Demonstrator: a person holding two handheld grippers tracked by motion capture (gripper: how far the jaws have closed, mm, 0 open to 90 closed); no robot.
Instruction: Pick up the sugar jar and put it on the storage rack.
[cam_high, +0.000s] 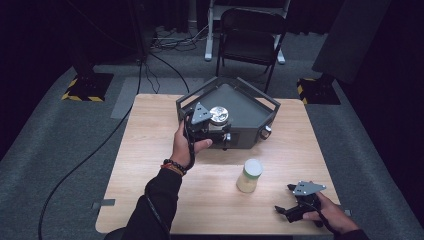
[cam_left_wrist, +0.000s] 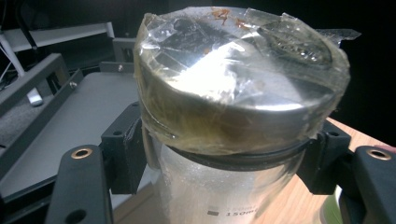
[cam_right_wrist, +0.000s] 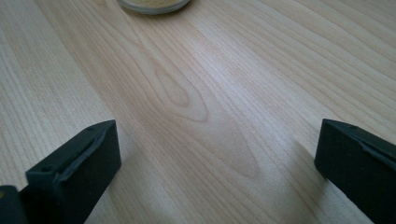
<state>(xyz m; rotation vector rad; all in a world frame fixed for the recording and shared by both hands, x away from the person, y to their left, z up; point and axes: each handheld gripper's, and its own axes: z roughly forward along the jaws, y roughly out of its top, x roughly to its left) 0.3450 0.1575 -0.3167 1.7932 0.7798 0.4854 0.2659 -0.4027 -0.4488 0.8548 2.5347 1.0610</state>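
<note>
The left gripper (cam_high: 216, 131) is clamped on a clear jar with a taped metal lid (cam_left_wrist: 233, 79), holding it upright at the front edge of the dark tray (cam_high: 250, 107) near the counter's (cam_high: 150, 165) far edge. The right gripper (cam_high: 292, 210) rests released at the counter's near right corner, beside a green-lidded jar (cam_high: 249, 176).

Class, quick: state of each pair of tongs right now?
Left tongs: closed on the foil-capped jar.
Right tongs: open, holding nothing, over the table.
</note>
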